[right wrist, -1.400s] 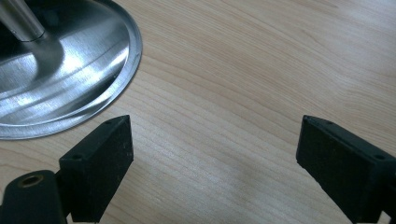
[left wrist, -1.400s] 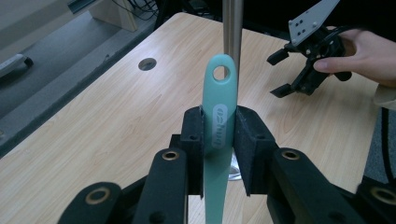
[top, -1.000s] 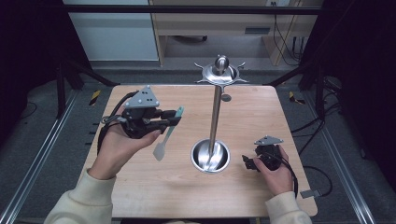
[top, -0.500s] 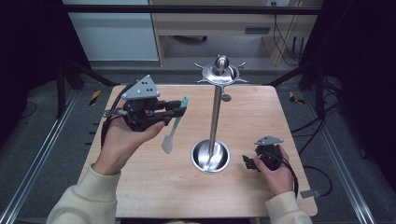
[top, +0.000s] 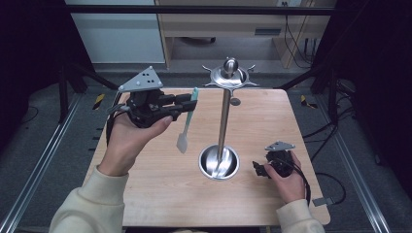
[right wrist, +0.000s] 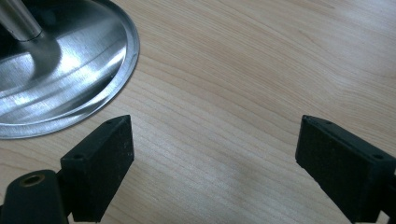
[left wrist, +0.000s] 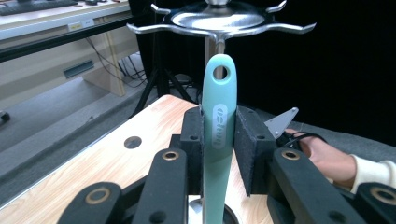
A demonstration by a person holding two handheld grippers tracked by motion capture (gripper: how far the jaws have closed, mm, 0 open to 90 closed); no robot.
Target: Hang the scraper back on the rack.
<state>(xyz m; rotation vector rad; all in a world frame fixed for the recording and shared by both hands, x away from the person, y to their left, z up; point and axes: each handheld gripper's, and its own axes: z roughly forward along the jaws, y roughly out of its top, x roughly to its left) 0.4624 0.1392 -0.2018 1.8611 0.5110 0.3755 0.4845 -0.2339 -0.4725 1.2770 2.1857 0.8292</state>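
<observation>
- Since a second ago the left gripper [top: 187, 104] has come up off the table and closer to the utensil stand [top: 223, 121], carrying the teal spatula [top: 187, 121] with it. The right gripper [top: 257, 169] hasn't budged.
- Left gripper's jaws are clamped on the spatula's teal handle, pads pressing on both sides, so it's a narrow gap with the handle filling it.
- In the left gripper view the spatula [left wrist: 218, 135] stands upright between the pads, hanging hole at the top, just in front of the stand's hook ring [left wrist: 219, 21] and a bit below it.
- From the high view the spatula hangs just left of the stand's pole, pale blade end down, clear of the wooden table [top: 160, 194].
- Right gripper sits low on the table just right of the stand's round steel base [right wrist: 60, 70], jaws spread wide with nothing but bare wood between them.
- The right hand [top: 286, 182] rests behind it, near the table's front right corner.
</observation>
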